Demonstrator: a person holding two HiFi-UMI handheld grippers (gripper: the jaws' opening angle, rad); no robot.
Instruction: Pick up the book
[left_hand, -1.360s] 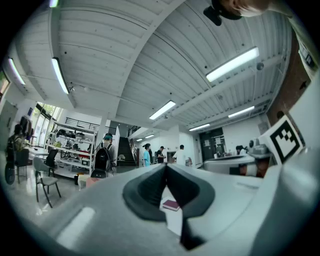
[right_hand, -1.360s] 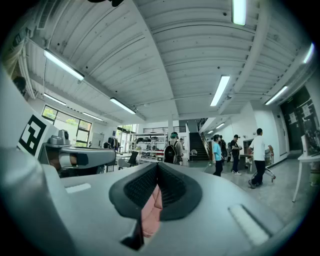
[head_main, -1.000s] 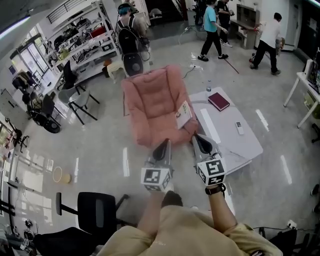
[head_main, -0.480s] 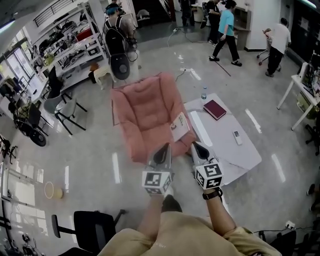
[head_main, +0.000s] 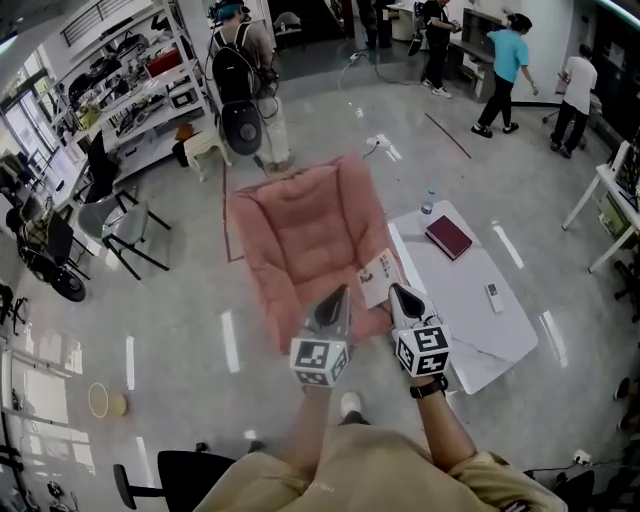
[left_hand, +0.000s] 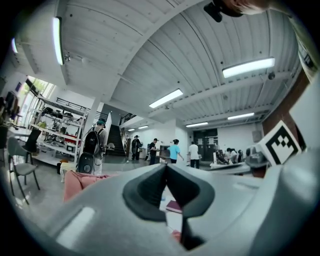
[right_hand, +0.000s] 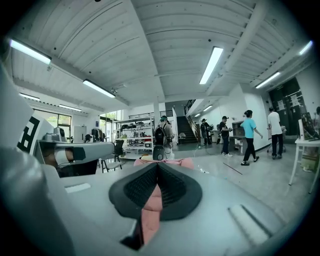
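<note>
Both tongs now reach over the front edge of the pink armchair (head_main: 310, 235). A second ago they hung over bare floor short of it, and the whole room has slid nearer in the head view. The left tongs (head_main: 338, 296) and the right tongs (head_main: 398, 292) are both pressed together with nothing between them, as each gripper view shows (left_hand: 166, 167) (right_hand: 157, 167). They were just as closed before.

A pale booklet (head_main: 379, 277) lies on the armchair's right arm, just beyond the two tips and between them. Earlier it lay well ahead of them.

To the right of the armchair stands the white worktop (head_main: 470, 325). A remote (head_main: 493, 296) lies on it, and farther off lies the dark red book (head_main: 448, 237), flat near the worktop's far end. The book is ahead and to the right of the right tongs, well apart from both. The left gripper view shows it low, just past the closed tips (left_hand: 175, 206). A bottle (head_main: 429, 202) stands at the worktop's far corner.

Behind the armchair stands a person with a backpack (head_main: 240, 70). The walkers at the far right have shifted since earlier.
</note>
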